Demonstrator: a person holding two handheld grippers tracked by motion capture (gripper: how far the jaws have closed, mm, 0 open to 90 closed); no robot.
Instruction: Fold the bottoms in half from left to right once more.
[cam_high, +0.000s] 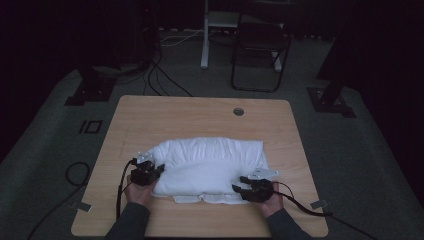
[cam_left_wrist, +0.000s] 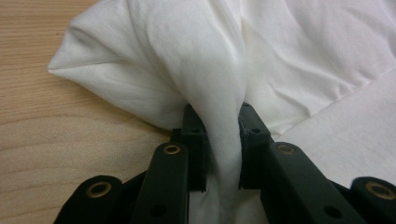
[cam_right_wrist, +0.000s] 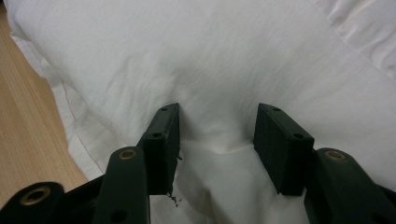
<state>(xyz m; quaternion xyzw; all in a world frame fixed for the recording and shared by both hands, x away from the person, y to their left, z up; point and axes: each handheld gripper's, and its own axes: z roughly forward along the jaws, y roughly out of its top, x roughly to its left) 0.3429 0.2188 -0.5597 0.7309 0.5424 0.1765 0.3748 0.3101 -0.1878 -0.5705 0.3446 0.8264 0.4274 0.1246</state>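
Note:
A white pillow (cam_high: 210, 165) in a white case lies across the middle of the wooden table (cam_high: 200, 112). At its left end my left gripper (cam_high: 160, 168) is shut on a bunched fold of the case. In the left gripper view the cloth (cam_left_wrist: 196, 56) is pinched between the pads and the left gripper (cam_left_wrist: 219, 116) holds it just above the wood. My right gripper (cam_high: 239, 184) rests at the pillow's near right corner. In the right gripper view the right gripper (cam_right_wrist: 217, 121) stands open on the soft white surface (cam_right_wrist: 210, 56), its pads apart and pressing on nothing.
The case's loose flap (cam_high: 200, 200) sticks out along the pillow's near edge. A round cable hole (cam_high: 238, 111) sits near the table's far edge. Beyond the table stand a dark chair (cam_high: 260, 50) and cables (cam_high: 160, 80) on the grey floor.

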